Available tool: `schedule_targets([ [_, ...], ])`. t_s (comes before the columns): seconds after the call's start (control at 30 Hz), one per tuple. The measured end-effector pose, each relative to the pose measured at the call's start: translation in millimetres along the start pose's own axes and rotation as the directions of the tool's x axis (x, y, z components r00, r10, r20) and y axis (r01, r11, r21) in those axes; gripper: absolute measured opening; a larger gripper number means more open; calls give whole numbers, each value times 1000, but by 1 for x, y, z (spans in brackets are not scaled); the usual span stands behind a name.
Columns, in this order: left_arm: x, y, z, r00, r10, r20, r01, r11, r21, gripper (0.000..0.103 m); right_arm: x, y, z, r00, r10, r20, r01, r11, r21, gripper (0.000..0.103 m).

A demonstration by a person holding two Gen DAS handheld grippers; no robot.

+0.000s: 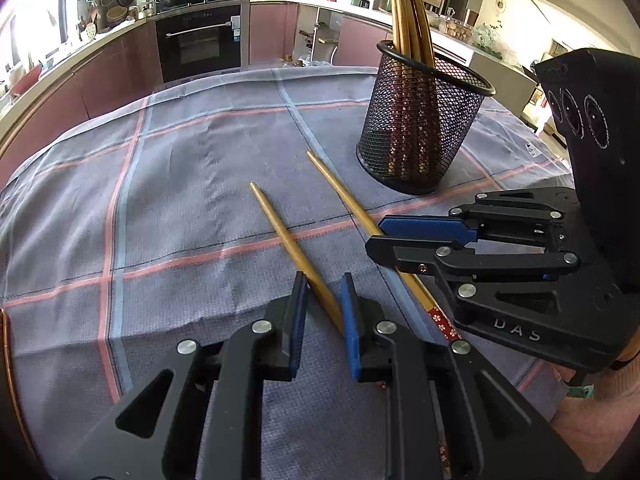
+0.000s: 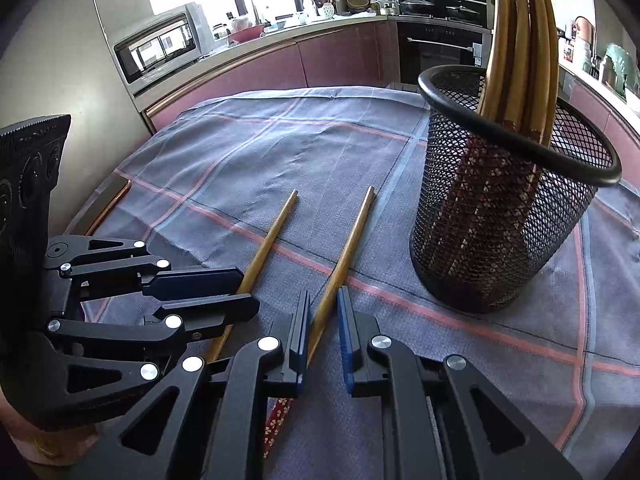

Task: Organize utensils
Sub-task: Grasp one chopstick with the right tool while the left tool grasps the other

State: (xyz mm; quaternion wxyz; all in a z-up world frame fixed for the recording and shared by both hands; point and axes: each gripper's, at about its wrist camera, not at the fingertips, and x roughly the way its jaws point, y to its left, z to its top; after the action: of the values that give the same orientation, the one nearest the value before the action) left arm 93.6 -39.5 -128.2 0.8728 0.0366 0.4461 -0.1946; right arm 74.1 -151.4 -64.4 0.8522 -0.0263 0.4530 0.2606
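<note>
Chopsticks lie in two places on the desk, which is draped in a grey-blue cloth crossed by pink and pale blue stripes. One chopstick, the left of the loose pair, runs between the blue pads of the left gripper, whose jaws are closed onto it. Just beside it, the other chopstick sits pinched in the same way by the right gripper, its red flower-patterned end showing below the fingers. Both loose sticks point their tapered tips away toward the far side of the desk. Near them, to the right, stands a black mesh holder, upright, with several more chopsticks leaning inside it. Behind the desk runs a kitchen counter with an oven.
</note>
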Motion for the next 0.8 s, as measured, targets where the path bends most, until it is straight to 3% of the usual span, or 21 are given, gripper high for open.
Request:
schedule_targets([
  [0.4,-1,0,-1,1000,17,5,-16,999,-32,8,-11,-20,-5,998,60,32,-63,993,103,6],
  [0.8,-2,-1,-2,1000,20,-2,-20,999,-33,8,-14,-7,-6,995,97,24,-98,994,51,6],
])
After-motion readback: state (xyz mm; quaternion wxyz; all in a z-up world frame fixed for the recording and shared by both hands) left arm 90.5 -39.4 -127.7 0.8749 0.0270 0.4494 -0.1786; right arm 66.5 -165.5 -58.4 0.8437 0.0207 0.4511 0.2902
